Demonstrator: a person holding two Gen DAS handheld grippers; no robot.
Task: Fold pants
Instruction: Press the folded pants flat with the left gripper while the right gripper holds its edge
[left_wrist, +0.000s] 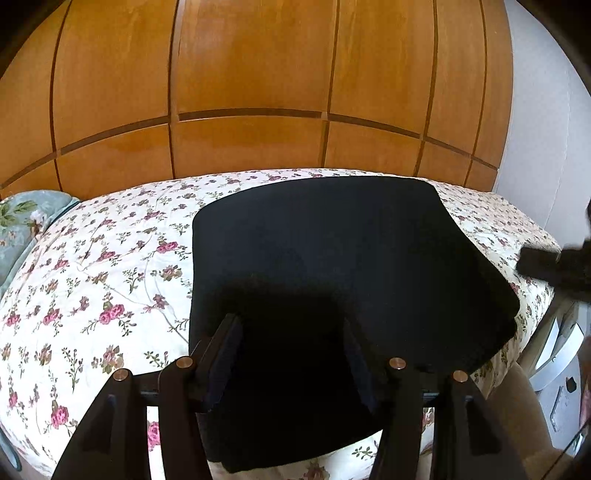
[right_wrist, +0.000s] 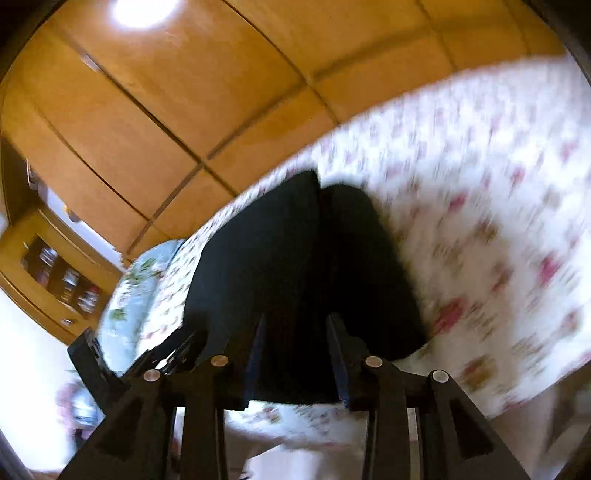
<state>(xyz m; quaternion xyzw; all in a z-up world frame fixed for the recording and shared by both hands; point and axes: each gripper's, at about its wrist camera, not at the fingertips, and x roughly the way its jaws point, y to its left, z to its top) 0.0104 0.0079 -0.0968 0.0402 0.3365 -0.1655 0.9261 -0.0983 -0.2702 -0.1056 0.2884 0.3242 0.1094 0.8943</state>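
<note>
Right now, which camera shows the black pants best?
The left wrist view: the pants lie sharp and nearly whole on the floral bedspread, folded into a flat block. The right wrist view is motion-blurred and shows the pants from one end, foreshortened, with a seam-like line down the middle.

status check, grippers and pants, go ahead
Left gripper open, over near edge of pants. Right gripper open, view blurred. Pants folded flat on floral bedspread. Nothing in the way.

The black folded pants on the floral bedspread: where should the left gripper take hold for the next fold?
Grip the near edge of the black folded pants, coming from the bed's front side. That edge overhangs the floral bedspread, so the left gripper can slip one finger beneath it.
</note>
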